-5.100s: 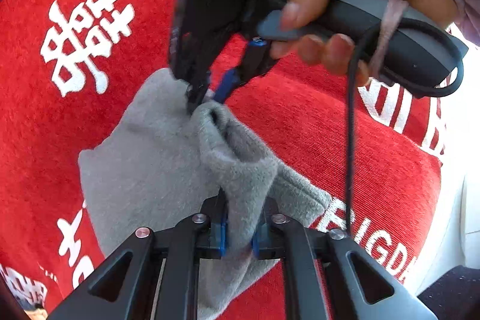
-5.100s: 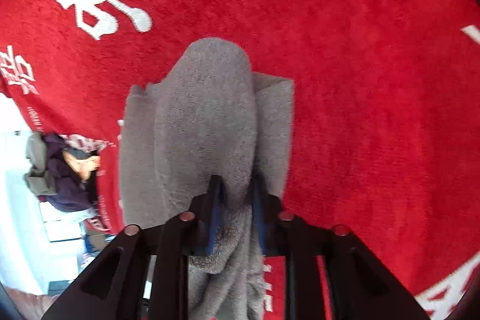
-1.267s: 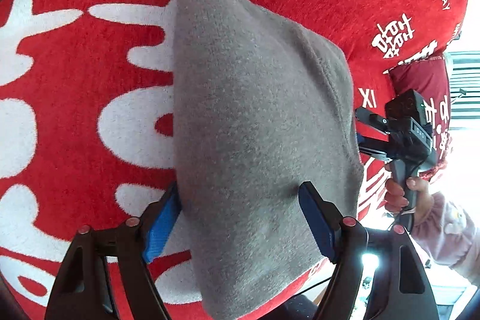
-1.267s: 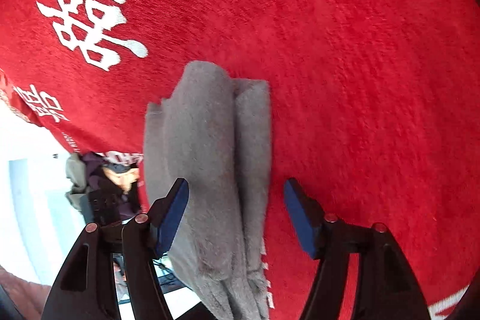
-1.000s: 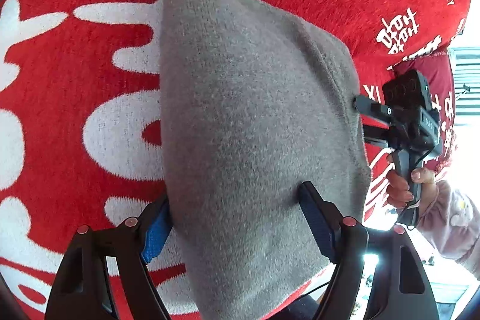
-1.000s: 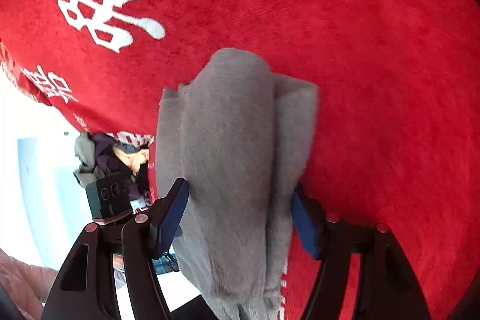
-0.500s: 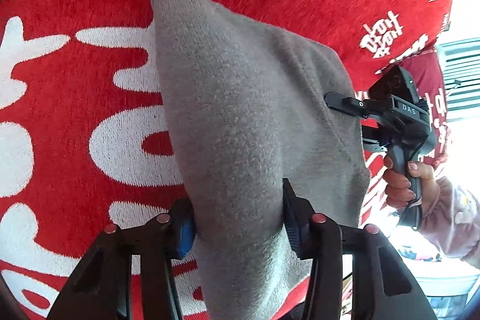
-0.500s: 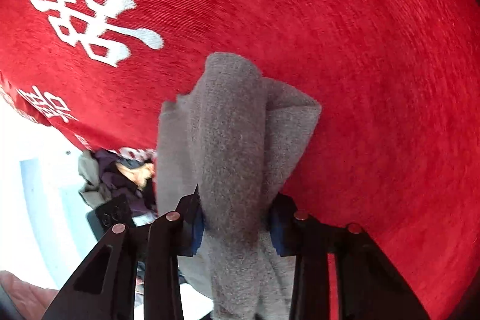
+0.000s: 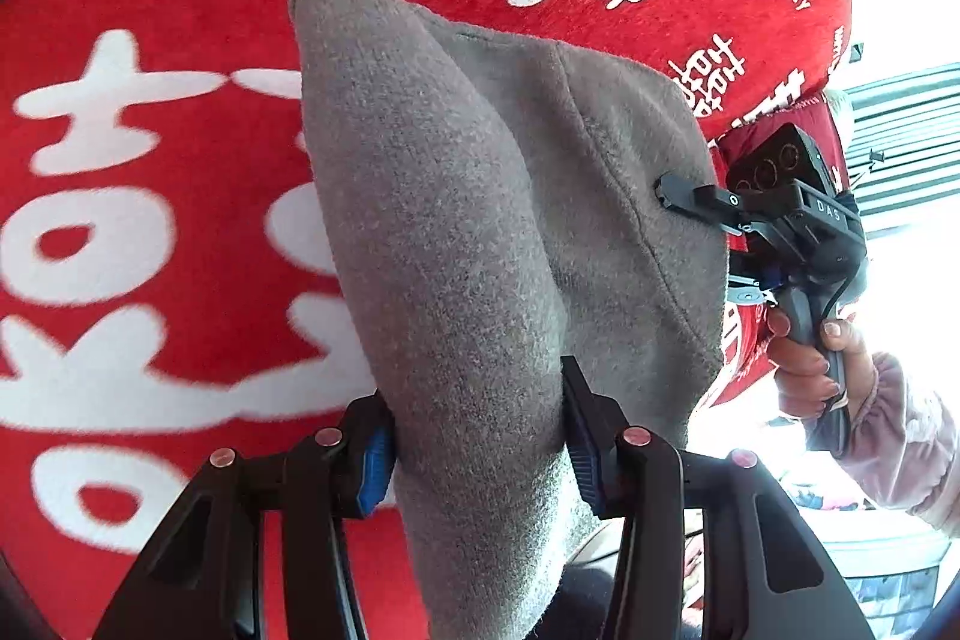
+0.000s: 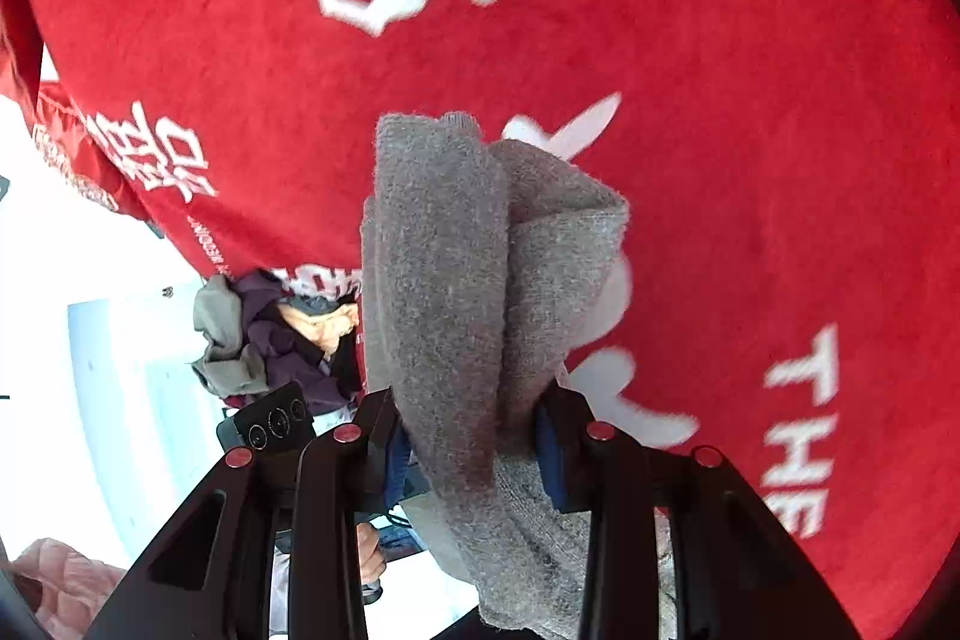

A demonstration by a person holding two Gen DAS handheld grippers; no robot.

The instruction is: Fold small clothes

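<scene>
A folded grey fleece cloth (image 9: 456, 196) is held up above the red cloth with white characters (image 9: 120, 196). My left gripper (image 9: 480, 436) is shut on one end of it, the fabric bunched between the blue pads. My right gripper (image 10: 474, 436) is shut on the other end of the grey cloth (image 10: 474, 268). In the left wrist view the right gripper (image 9: 690, 196) grips the cloth's far right edge, held by a hand in a pink sleeve. The cloth's lower layers are hidden.
The red cloth (image 10: 720, 70) covers the whole work surface and drops off at its edge (image 10: 198, 244). A heap of dark and grey clothes (image 10: 258, 340) lies beyond that edge. A bright window area (image 9: 900, 112) is at the right.
Both grippers went from open around the cloth's ends to shut on them. The cloth has been lifted a little off the red surface and bunched.
</scene>
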